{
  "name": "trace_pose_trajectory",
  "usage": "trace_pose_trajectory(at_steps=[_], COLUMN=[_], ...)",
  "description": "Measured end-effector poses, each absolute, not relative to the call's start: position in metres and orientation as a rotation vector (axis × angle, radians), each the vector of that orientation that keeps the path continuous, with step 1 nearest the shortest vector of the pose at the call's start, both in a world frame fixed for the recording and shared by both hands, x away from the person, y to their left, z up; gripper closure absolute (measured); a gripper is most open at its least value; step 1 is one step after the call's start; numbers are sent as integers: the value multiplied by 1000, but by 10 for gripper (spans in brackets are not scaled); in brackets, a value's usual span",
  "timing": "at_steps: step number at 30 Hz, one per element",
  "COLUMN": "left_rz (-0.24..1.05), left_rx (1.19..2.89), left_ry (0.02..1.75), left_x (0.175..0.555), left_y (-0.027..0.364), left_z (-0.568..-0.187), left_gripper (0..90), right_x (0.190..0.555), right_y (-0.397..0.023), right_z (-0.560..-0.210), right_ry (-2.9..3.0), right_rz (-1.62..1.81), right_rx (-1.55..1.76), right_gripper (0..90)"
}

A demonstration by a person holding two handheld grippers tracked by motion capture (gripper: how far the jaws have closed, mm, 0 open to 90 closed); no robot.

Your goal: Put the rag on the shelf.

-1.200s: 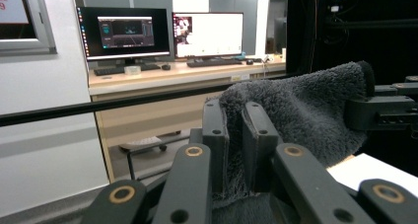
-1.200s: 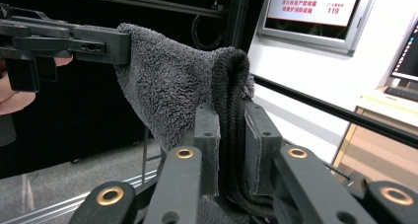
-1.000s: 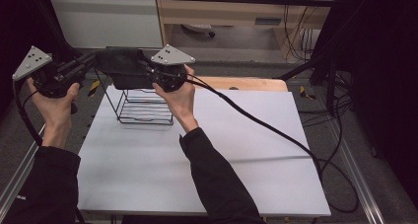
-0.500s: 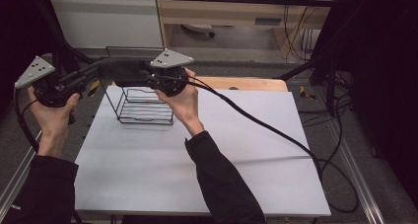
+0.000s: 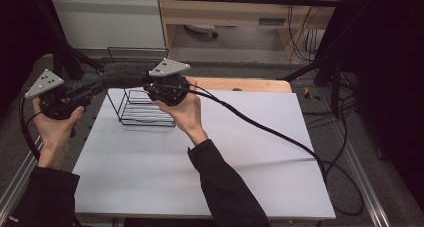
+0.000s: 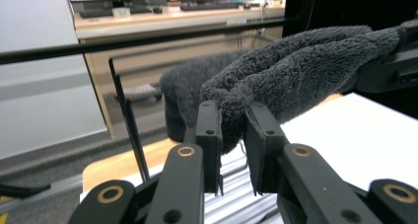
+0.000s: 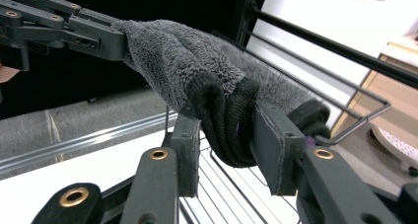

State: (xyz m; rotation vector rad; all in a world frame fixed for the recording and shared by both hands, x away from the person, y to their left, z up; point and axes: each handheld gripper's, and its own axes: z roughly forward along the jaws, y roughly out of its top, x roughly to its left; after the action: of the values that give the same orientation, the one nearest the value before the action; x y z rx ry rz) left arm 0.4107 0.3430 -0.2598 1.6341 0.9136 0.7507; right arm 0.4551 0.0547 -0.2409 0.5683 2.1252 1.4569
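While both jaw pairs have just been opening, left gripper (image 6: 231, 135) and right gripper (image 7: 224, 135) grasp the sock (image 5: 122, 78) over the rack (image 5: 145, 107) near the table's (image 5: 210, 187) far-left corner; release appears imminent.

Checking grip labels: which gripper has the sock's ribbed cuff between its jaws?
The right gripper: its jaws, just opening, flank the ribbed cuff; the left gripper's, also just opening, hold plush fabric.

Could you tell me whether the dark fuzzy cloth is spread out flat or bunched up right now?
Bunched up. The cloth hangs as a rolled, folded bundle stretched between the left tool and right tool, above the wire rack, not flat.
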Motion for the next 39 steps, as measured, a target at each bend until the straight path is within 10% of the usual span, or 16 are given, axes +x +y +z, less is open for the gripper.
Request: trace_pose_trajectory(at_steps=[39], left_rz=[648], left_rx=[1763], left_ry=[1083], left_x=[446], left_y=[332], left_z=[-329], left_gripper=[656], right_x=[477], right_y=[46], right_z=[-313], right_ry=[2191], right_rz=[1462], right_rx=[751], right_gripper=[452])
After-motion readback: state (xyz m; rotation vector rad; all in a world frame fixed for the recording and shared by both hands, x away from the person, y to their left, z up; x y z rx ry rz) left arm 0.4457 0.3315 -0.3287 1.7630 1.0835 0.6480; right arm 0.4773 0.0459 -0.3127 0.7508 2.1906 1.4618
